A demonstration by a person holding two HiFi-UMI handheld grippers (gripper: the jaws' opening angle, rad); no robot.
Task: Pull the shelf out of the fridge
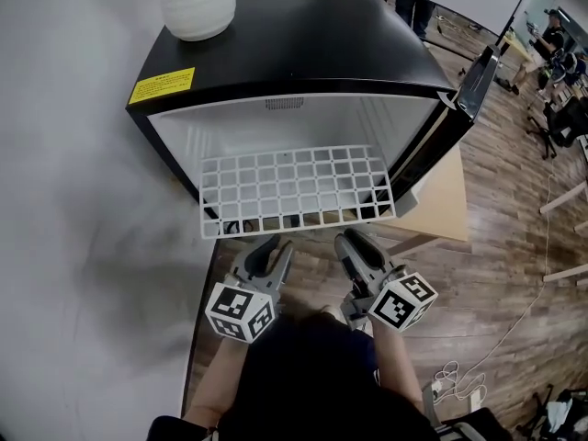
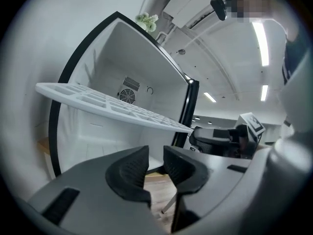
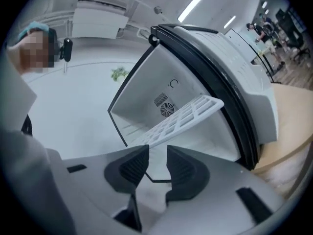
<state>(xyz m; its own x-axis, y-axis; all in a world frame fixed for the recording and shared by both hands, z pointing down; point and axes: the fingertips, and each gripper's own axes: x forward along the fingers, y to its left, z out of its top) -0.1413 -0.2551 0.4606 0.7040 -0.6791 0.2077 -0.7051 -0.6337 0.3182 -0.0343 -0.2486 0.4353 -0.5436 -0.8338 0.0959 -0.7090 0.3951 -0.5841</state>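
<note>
A white grid shelf [image 1: 294,191] sticks out of the front of the open black mini fridge [image 1: 303,44], its front edge hanging past the opening. From below it shows as a slanted white lattice in the left gripper view [image 2: 112,106] and the right gripper view [image 3: 181,119]. My left gripper [image 1: 271,246] [image 2: 155,155] sits just under and in front of the shelf's front edge, jaws a narrow gap apart with nothing between them. My right gripper [image 1: 354,243] [image 3: 157,155] is beside it, also slightly open and empty. Neither touches the shelf.
The fridge door [image 1: 450,118] stands swung open to the right. A white ribbed vase [image 1: 197,3] rests on the fridge top, and a yellow label [image 1: 162,85] is on its front corner. A pale wooden board [image 1: 441,200] lies under the door. A grey wall runs along the left.
</note>
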